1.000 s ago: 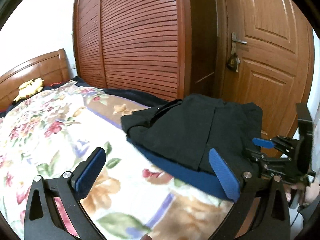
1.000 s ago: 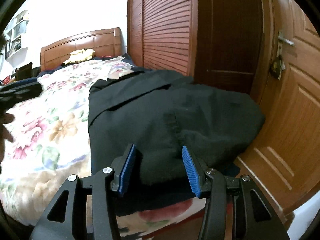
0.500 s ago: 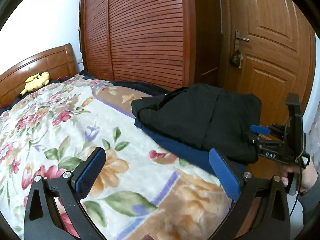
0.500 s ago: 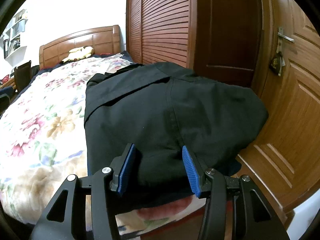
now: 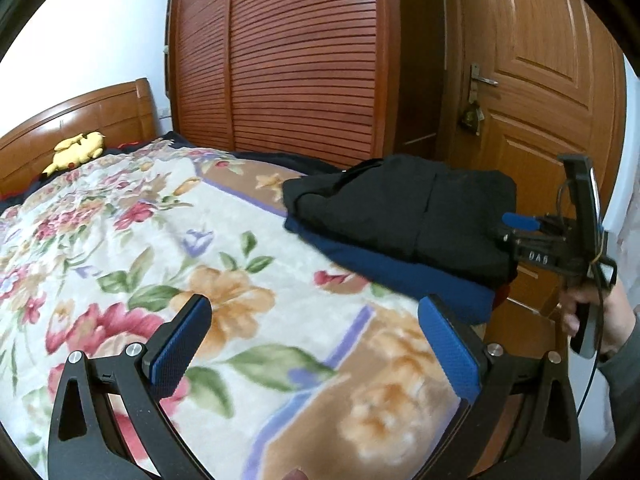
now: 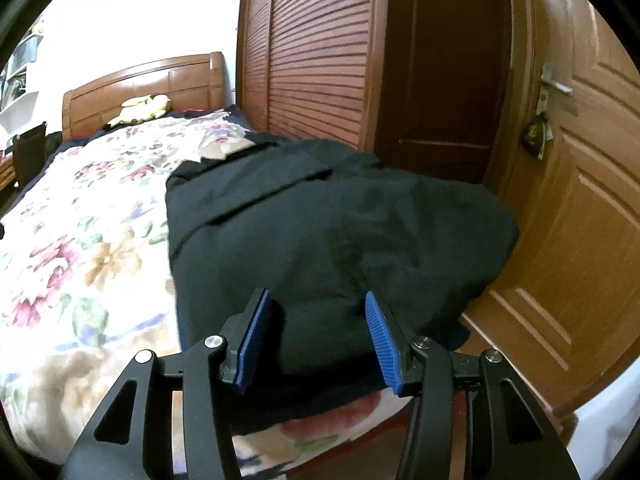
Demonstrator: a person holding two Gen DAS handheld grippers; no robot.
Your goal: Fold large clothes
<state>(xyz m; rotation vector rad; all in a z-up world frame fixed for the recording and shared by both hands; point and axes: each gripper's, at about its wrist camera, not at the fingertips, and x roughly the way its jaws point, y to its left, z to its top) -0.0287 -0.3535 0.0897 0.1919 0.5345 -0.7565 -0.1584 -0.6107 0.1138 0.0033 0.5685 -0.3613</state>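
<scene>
1. The folded black garment (image 6: 332, 236) is lying at the bed's corner, overhanging the edge near the wooden door (image 6: 580, 208); the flowered bedspread (image 5: 160, 248) is lying bare beside it.
2. It is resting on a blue folded cloth (image 5: 404, 276).
3. The left hand-held gripper (image 5: 316, 352) is hovering wide open, holding nothing.
4. The right hand-held gripper (image 6: 316, 334) is standing half open, its blue pads (image 6: 256, 336) straddling the garment's near edge without pinching it.

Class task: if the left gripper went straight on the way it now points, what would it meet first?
Most likely the floral blanket: the left gripper, jaws open and empty, aims down at it. The black garment lies off to the right, though depth is uncertain.
</scene>
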